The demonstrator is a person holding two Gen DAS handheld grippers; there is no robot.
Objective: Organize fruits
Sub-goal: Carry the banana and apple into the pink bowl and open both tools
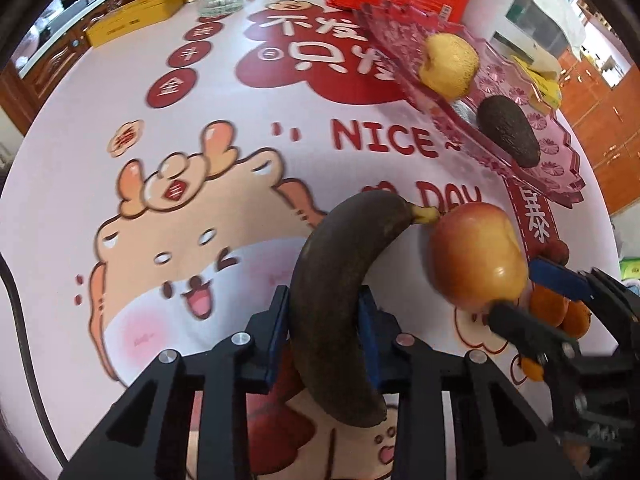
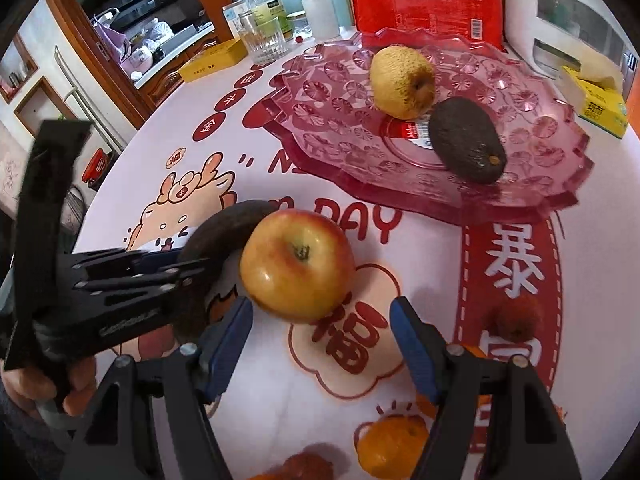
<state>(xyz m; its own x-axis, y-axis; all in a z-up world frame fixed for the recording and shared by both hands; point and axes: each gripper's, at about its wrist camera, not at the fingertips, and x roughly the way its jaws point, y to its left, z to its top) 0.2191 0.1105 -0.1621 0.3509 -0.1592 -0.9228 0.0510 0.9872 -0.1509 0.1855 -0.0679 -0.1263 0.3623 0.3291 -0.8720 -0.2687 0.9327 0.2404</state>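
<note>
My left gripper [image 1: 324, 328] is shut on a dark overripe banana [image 1: 340, 296], which also shows in the right wrist view [image 2: 224, 232]. A red-yellow apple [image 2: 298, 264] lies on the table beside the banana's stem and shows in the left view too [image 1: 476, 256]. My right gripper [image 2: 322, 336] is open, its fingers just short of the apple on either side. A pink glass fruit tray [image 2: 540, 152] beyond holds a yellow pear [image 2: 402, 80] and a dark avocado [image 2: 466, 140].
Small oranges [image 2: 390, 446] and red lychee-like fruits [image 2: 516, 318] lie near my right gripper. A red packet [image 2: 428, 4], a glass [image 2: 264, 40], bottles and yellow boxes [image 2: 596, 104] stand at the table's far edge. The tablecloth carries a cartoon print.
</note>
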